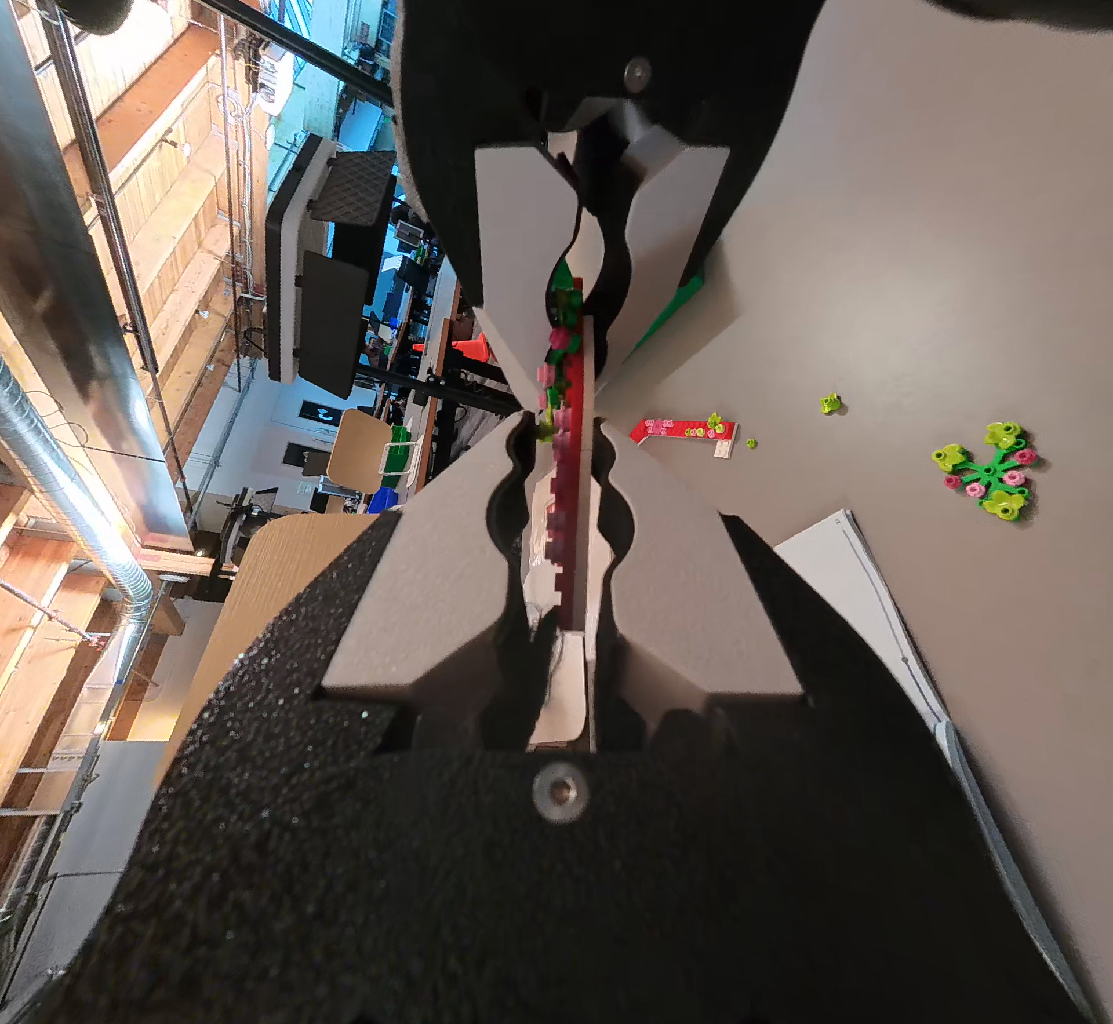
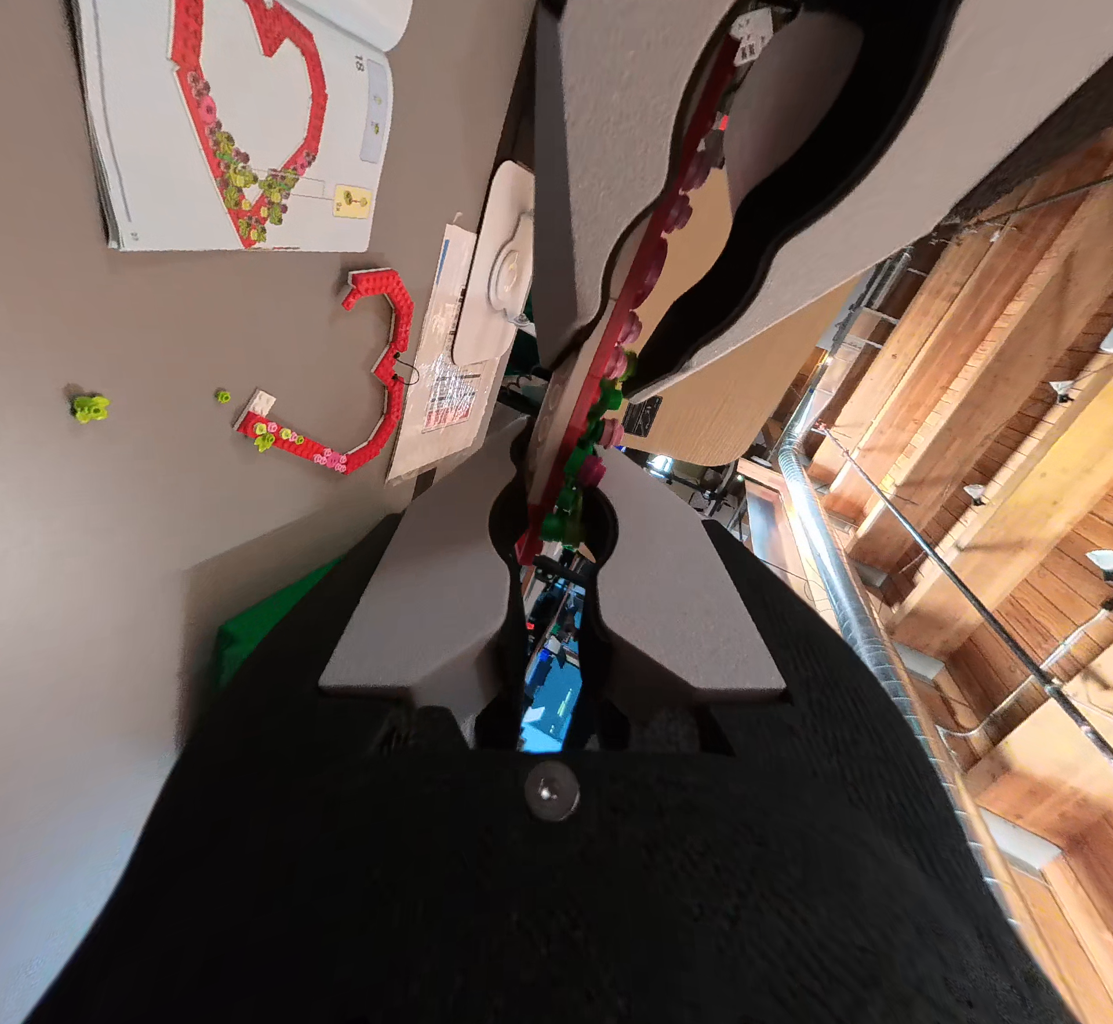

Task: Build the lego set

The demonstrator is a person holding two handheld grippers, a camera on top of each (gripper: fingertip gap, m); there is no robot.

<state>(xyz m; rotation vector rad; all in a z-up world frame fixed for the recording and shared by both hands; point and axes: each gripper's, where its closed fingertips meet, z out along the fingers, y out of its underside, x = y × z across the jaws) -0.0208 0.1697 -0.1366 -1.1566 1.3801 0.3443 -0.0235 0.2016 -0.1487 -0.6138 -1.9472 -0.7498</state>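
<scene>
A long red Lego strip (image 1: 579,393) with pink and green flowers on it is held up off the table, gripped at both ends. My left gripper (image 1: 563,429) is shut on one end. My right gripper (image 2: 566,447) is shut on the other end of the strip (image 2: 611,333). The two grippers face each other tip to tip; the right one (image 1: 569,387) comes in from the top of the left wrist view. A red half-heart frame (image 2: 385,369) with a few flowers lies on the grey table (image 2: 150,513), also seen in the left wrist view (image 1: 686,430).
An open instruction booklet (image 2: 241,92) lies on the table. A green stem cluster with pink and lime flowers (image 1: 991,471), a lime flower piece (image 1: 830,404) and a small lime stud (image 1: 751,443) lie loose. A plastic bag (image 2: 445,369) and a green plate (image 2: 265,616) sit nearby. My two grippers' fingertips are within a few centimetres of each other.
</scene>
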